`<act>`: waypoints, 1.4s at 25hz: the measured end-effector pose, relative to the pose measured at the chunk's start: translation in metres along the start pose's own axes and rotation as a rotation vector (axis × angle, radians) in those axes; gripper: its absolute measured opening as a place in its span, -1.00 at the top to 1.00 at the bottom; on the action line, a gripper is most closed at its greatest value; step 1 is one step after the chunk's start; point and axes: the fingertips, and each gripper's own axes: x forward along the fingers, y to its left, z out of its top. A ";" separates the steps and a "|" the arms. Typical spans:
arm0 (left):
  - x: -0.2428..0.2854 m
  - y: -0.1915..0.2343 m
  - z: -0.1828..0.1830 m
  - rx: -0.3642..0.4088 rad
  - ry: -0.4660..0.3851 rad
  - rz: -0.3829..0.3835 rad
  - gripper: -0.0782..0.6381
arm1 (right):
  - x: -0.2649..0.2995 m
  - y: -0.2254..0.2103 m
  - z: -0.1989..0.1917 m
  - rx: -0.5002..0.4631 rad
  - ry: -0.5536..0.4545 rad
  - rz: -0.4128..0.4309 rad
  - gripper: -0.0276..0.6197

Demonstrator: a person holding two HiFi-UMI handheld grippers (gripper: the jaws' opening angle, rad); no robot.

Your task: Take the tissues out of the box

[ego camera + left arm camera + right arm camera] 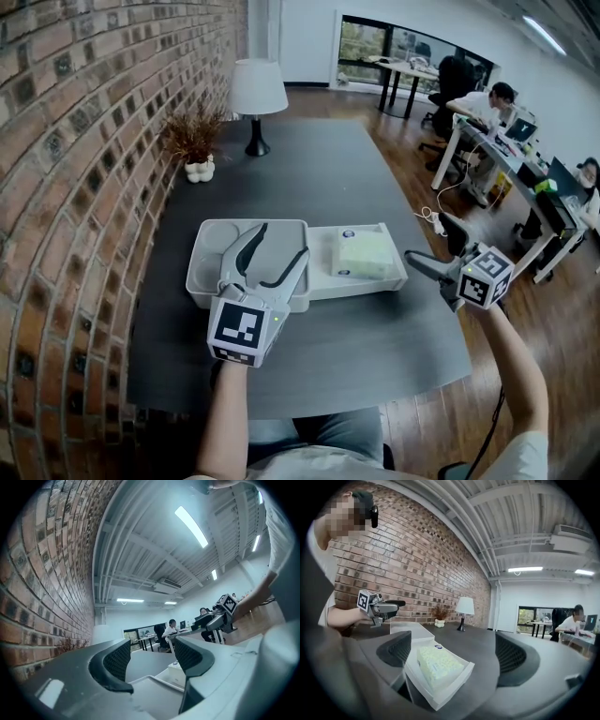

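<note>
A pale green pack of tissues [364, 254] lies in an open white box [392, 278] on the dark table. The right gripper view shows the same tissues [437, 665] in the box [454, 684] just ahead of its jaws. My right gripper [433, 250] hangs open at the box's right end, a little apart from it. My left gripper [278, 251] is open above a light grey tray [202, 272] to the box's left, with nothing between its fingers. In the left gripper view the box [179, 673] shows beyond the jaws.
At the far end of the table stand a white lamp [258, 91] and a small dried plant [196, 141]. A brick wall runs along the left. Desks with seated people [487, 101] fill the room to the right. The table's near edge is close to my body.
</note>
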 end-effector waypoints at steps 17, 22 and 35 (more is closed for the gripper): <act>-0.001 -0.007 -0.005 0.016 0.029 -0.021 -0.01 | 0.027 -0.012 0.003 -0.284 0.277 0.266 -0.80; -0.001 -0.017 -0.003 0.018 0.024 -0.041 -0.01 | 0.044 0.015 -0.019 -0.362 0.366 0.369 -0.80; -0.013 -0.016 -0.006 0.023 0.036 -0.046 -0.01 | 0.105 0.050 -0.087 -0.382 0.539 0.448 -0.81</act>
